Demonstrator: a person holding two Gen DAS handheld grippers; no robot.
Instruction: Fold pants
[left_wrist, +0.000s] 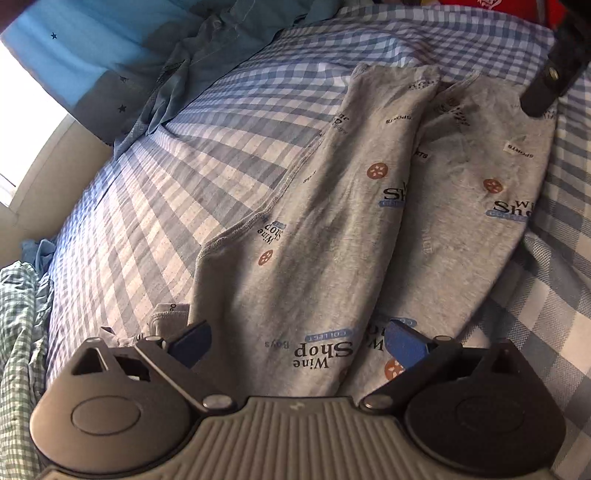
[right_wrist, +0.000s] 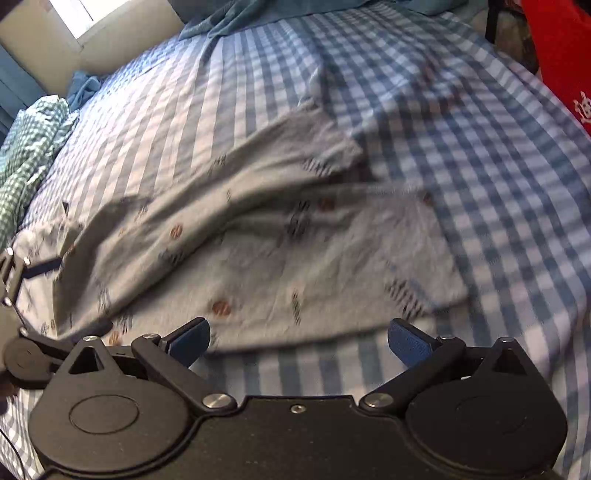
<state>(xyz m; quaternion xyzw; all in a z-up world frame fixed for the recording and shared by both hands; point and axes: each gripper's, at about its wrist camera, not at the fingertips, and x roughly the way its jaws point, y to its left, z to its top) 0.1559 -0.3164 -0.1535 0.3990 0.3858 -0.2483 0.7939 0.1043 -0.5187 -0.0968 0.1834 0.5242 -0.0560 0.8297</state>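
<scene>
In the left wrist view the left tongs (left_wrist: 297, 341) stand apart and empty over the near end of the grey printed pants (left_wrist: 369, 221), which lie on the checked bed (left_wrist: 221, 147) with both legs side by side, seemingly laid out for a fold. In the right wrist view, blurred, the right tongs (right_wrist: 297, 338) stand apart with nothing between them, poised at the pants' near edge, seemingly to take it; the cloth looks soft and rumpled.
</scene>
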